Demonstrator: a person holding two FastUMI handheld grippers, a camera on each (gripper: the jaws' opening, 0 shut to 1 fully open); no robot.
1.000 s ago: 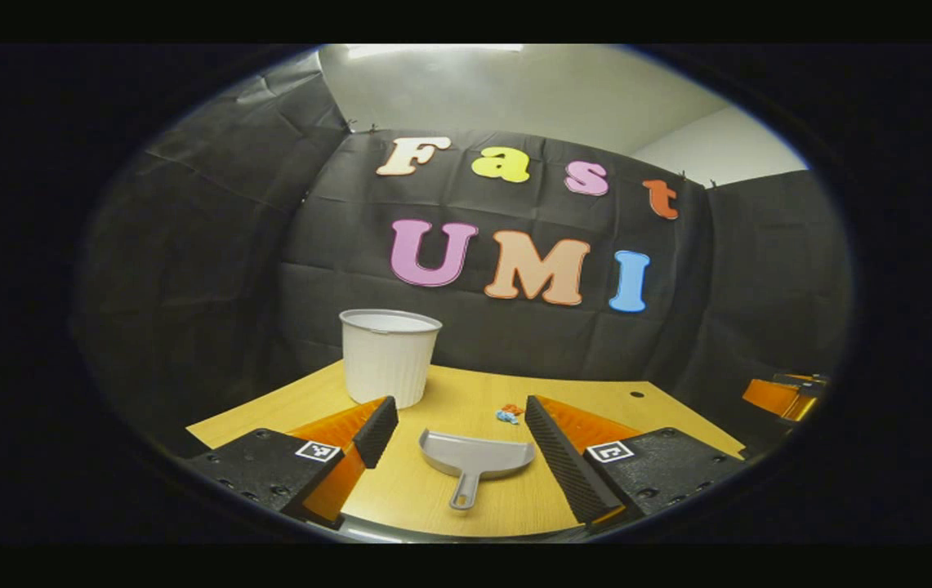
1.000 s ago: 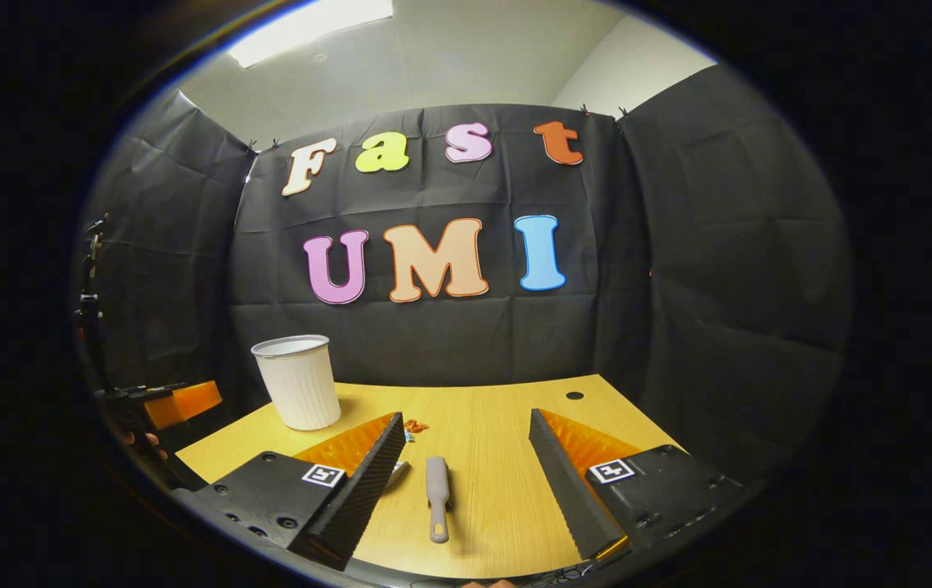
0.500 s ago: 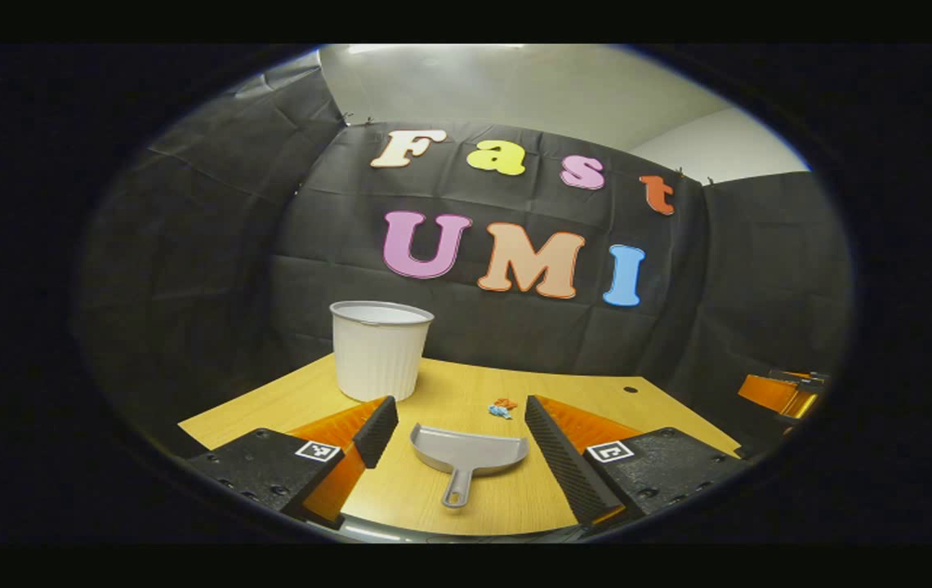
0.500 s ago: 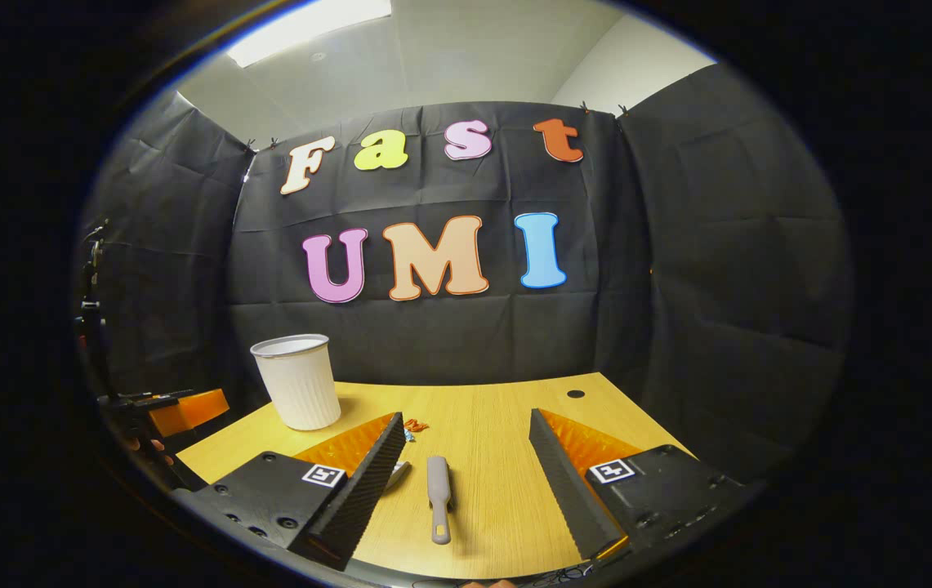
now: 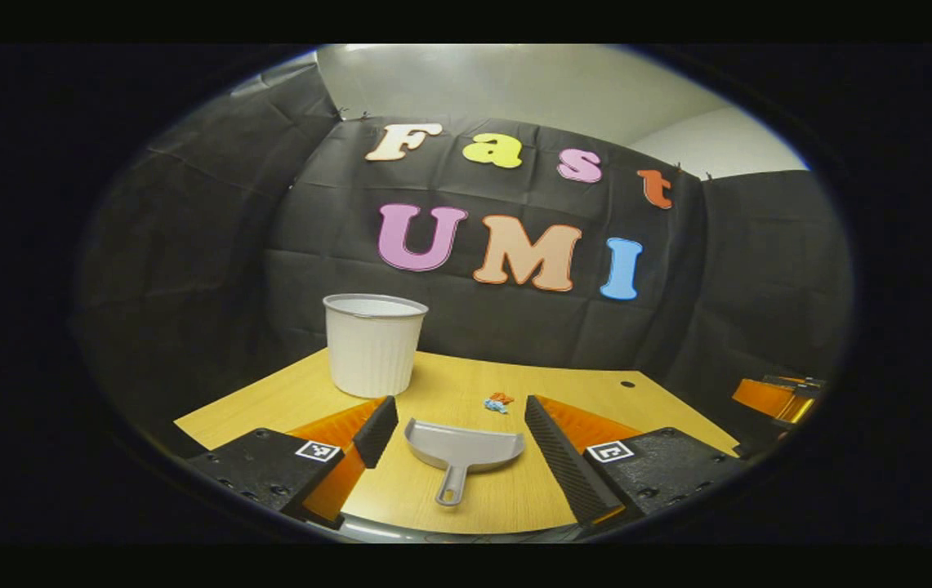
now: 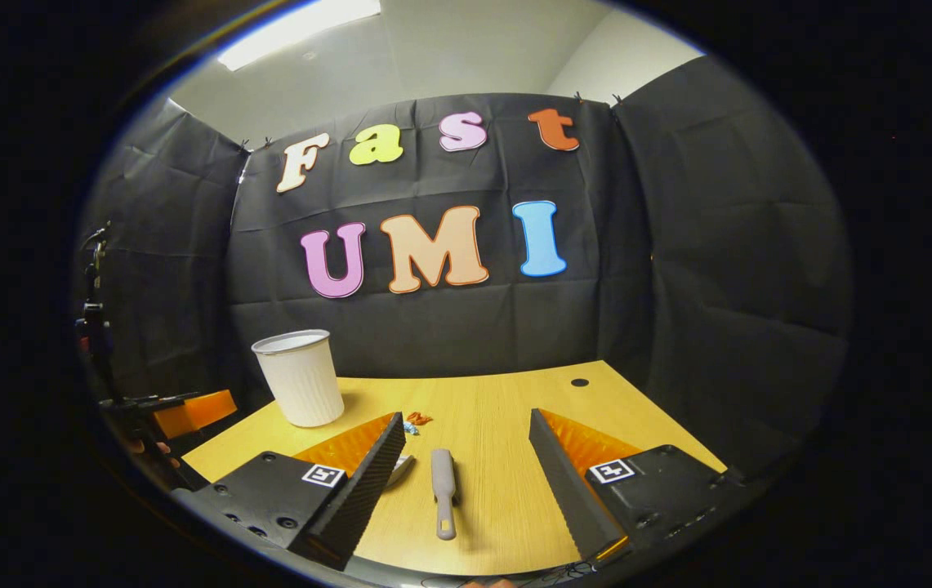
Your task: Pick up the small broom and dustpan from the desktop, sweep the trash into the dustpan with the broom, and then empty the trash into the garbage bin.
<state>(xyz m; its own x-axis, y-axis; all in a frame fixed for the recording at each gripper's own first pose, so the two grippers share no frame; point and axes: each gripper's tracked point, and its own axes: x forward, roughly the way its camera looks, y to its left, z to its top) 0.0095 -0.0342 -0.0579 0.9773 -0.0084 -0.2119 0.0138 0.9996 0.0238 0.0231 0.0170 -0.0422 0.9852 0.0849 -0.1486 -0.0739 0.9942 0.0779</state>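
Note:
A grey dustpan (image 5: 463, 447) lies flat on the wooden desk (image 5: 564, 390), handle toward me, between the fingers of my open left gripper (image 5: 456, 416), which hovers above it. Small orange and blue trash scraps (image 5: 498, 402) lie just past the pan. A white ribbed garbage bin (image 5: 372, 344) stands at the desk's back left. In the right gripper view, the small grey broom (image 6: 443, 490) lies lengthwise on the desk between the fingers of my open right gripper (image 6: 466, 433). The trash (image 6: 415, 421) and the bin (image 6: 300, 389) sit farther back there; a sliver of the dustpan (image 6: 400, 469) peeks past the near finger.
The other gripper (image 5: 776, 396) shows at the right edge of the left gripper view, and the left one (image 6: 188, 410), with a hand, at the left edge of the right gripper view. A small round hole (image 6: 579, 381) marks the desk's far right.
Both grippers have crept slightly forward and tilted down; the dustpan, broom and bin sit a little higher in the views. Nothing was grasped.

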